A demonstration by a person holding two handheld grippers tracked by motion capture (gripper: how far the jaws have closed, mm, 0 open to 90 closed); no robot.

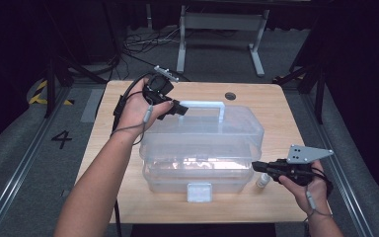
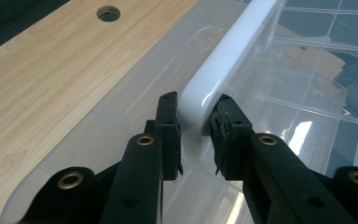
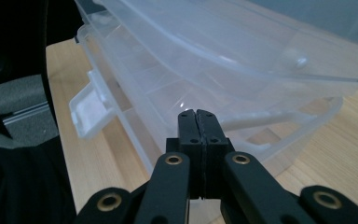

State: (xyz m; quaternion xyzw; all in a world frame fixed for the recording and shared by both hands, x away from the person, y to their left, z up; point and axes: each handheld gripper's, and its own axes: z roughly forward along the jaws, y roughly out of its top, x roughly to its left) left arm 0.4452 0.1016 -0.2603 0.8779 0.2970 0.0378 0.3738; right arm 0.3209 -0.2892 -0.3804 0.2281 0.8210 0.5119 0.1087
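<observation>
A clear plastic storage box (image 1: 202, 163) stands in the middle of the wooden table (image 1: 276, 108). Its clear lid (image 1: 212, 129) carries a white handle (image 1: 205, 104). My left gripper (image 1: 181, 108) is shut on the left end of that handle (image 2: 233, 56), one jaw on each side (image 2: 196, 126). In the right gripper view the lid (image 3: 242, 42) stands tilted up off the base (image 3: 135, 93), leaving a gap. My right gripper (image 1: 254, 166) is at the box's front right corner, its jaws shut (image 3: 196, 114) with nothing between them, pointing at the gap.
A white latch (image 1: 199, 191) hangs at the box's front, and also shows (image 3: 86, 112) in the right gripper view. A small white bottle (image 1: 262, 180) stands on the table next to my right gripper. A round hole (image 1: 230, 96) sits near the table's far edge.
</observation>
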